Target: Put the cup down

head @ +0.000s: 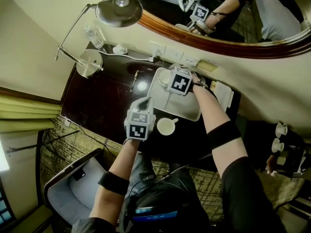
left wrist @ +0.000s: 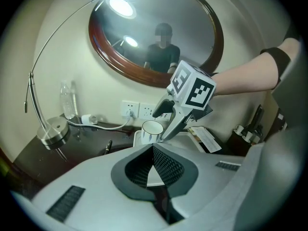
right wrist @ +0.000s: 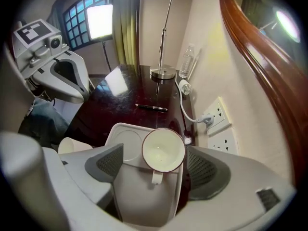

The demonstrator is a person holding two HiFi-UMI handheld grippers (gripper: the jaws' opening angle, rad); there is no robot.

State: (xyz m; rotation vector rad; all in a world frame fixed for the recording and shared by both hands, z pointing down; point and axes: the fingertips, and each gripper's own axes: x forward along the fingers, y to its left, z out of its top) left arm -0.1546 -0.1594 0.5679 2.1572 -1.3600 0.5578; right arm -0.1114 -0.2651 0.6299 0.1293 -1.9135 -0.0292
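1. Status: the teacup (right wrist: 163,150) stands upright in the 11 o'clock corner of the white tray (head: 184,108), with its handle toward the right gripper (right wrist: 155,163).
2. Right gripper: jaws spread on either side of the teacup. There is a clear gap at the left pad, and the right pad is just beside the rim, so nothing is clamped.
3. Judgement: the set-down looks essentially done. What is left is backing the right gripper clear without nudging the teacup.
4. Left gripper (left wrist: 154,150): jaws closed tip to tip with nothing between. It hangs at 9 o'clock of a second cup (head: 166,126), which sits on the dark table (head: 107,101) off the tray's 7 o'clock edge.
5. Counts — cups by the grippers: 2, plus what look like 2 small white cups (head: 281,129) at far 3 o'clock. Tray 1, desk lamp (head: 119,8) 1, water bottle (head: 95,35) 1, pen (head: 134,80) 1, mirror (head: 218,38) 1.
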